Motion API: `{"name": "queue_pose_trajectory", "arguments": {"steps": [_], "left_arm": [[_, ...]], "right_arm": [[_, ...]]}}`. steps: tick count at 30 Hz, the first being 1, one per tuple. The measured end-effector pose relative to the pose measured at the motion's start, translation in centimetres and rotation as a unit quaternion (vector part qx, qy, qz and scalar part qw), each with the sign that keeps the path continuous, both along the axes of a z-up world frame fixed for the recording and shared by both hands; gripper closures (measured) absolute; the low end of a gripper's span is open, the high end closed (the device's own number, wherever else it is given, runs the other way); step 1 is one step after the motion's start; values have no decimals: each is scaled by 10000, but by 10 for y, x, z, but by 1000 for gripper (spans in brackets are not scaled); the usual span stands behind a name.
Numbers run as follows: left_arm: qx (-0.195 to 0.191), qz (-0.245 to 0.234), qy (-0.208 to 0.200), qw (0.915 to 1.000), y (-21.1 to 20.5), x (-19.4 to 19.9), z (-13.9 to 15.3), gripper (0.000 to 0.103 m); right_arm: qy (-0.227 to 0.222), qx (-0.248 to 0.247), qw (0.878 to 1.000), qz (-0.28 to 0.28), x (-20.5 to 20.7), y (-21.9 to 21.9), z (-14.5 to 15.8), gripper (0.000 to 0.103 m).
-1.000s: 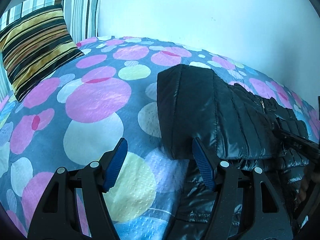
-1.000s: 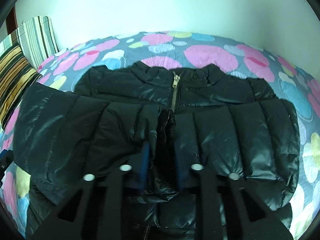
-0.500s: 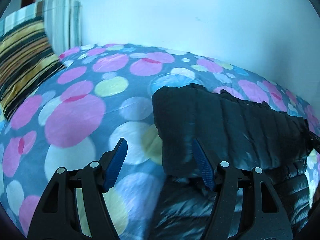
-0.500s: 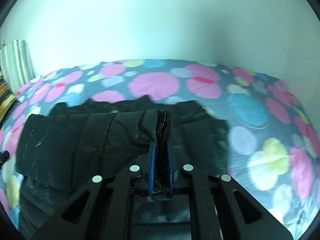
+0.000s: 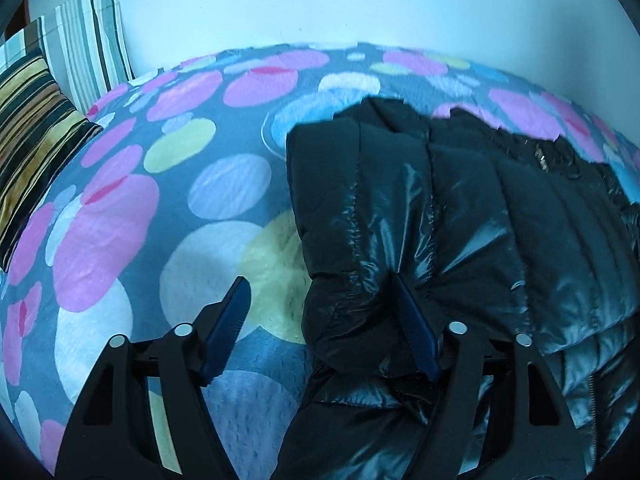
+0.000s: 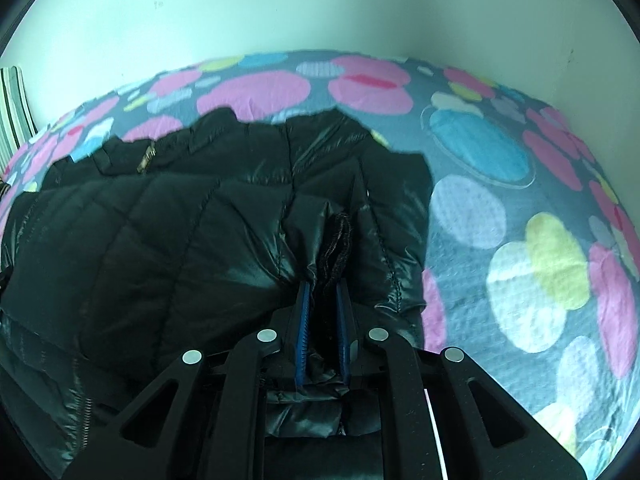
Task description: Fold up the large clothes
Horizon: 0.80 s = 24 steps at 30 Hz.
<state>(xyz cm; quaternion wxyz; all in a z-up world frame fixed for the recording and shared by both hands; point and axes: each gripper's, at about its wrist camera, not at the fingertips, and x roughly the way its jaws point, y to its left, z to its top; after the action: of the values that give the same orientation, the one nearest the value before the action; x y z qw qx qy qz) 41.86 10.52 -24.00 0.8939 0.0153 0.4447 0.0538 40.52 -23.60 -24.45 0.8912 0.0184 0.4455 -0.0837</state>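
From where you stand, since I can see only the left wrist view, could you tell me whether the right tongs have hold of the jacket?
Observer: Yes. The right tongs are shut on a bunched fold of the black jacket, gripped between both blue pads.
Operator: Thank you. What lies to the right of the jacket on that side?
Observer: Bare spotted bedspread right up to the wall; nothing else rests there.
Operator: Is anything between my left tongs that the other camera confirms?
Observer: The right wrist view does not show your left tongs. In your own view they are opening, with the jacket's folded edge against only one pad.
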Motion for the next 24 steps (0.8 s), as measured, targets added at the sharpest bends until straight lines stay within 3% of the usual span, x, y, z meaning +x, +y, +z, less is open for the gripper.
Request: {"name": "queue_pose_trajectory", "arguments": {"steps": [6,12,16,24], "left_arm": [[-247,56,-35,9997,7,0,3,26],[-528,235,-406,9975,23,-16,41,26],[-327,141,-590,9976,17,1,50,26],[17,-95,-162,9998,-1,27,15,26]], "right_arm": [[-53,-128,9999,-20,0,3,2,89],[-478,72,9988,-106,-16,-2,38,85],[-626,306,9975,-100,-8,-1,57,85],[-37,112,9999,-63,18,0,14,83]]}}
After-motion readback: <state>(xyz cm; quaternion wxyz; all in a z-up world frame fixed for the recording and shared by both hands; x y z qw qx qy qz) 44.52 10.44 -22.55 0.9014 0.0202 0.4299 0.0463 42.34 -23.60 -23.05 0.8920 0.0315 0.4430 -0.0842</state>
